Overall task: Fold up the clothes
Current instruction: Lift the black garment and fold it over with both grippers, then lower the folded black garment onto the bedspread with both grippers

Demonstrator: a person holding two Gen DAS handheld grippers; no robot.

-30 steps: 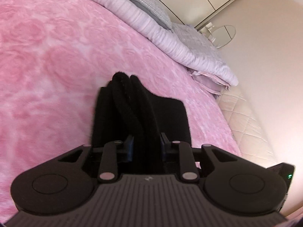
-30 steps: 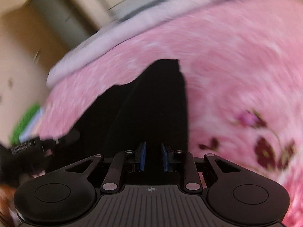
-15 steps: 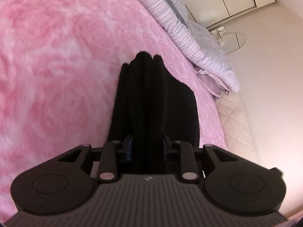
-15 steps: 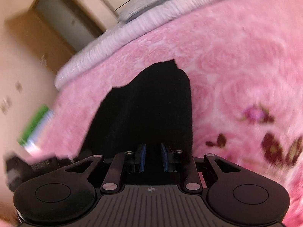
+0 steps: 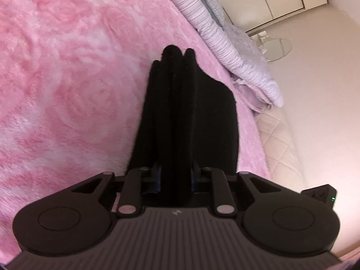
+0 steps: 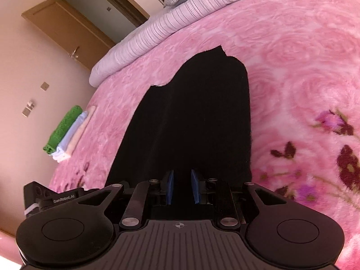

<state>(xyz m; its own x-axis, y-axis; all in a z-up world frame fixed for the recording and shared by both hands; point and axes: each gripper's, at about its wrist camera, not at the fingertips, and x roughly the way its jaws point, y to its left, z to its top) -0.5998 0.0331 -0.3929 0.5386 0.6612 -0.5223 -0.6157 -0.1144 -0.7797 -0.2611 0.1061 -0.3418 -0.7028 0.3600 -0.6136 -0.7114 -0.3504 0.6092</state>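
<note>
A black garment (image 5: 191, 117) lies folded on the pink rose-patterned bedspread (image 5: 67, 90). My left gripper (image 5: 175, 177) is shut on a thick bunch of its folded layers, which stand up between the fingers. In the right wrist view the same black garment (image 6: 198, 121) spreads out flat ahead. My right gripper (image 6: 182, 187) has its blue pads (image 6: 195, 187) a small gap apart over the garment's near edge; the black cloth hides whether they pinch it.
A striped lilac duvet roll (image 5: 225, 42) and grey pillows lie along the far side of the bed. A stack of folded green, blue and cream cloths (image 6: 67, 132) sits at the bed's left edge. The left gripper's body (image 6: 51, 199) shows low left.
Both grippers have swung and the views have steadied. The black bundle in my left gripper has straightened and now stands taller. The folded cloth stack has come into clear view.
</note>
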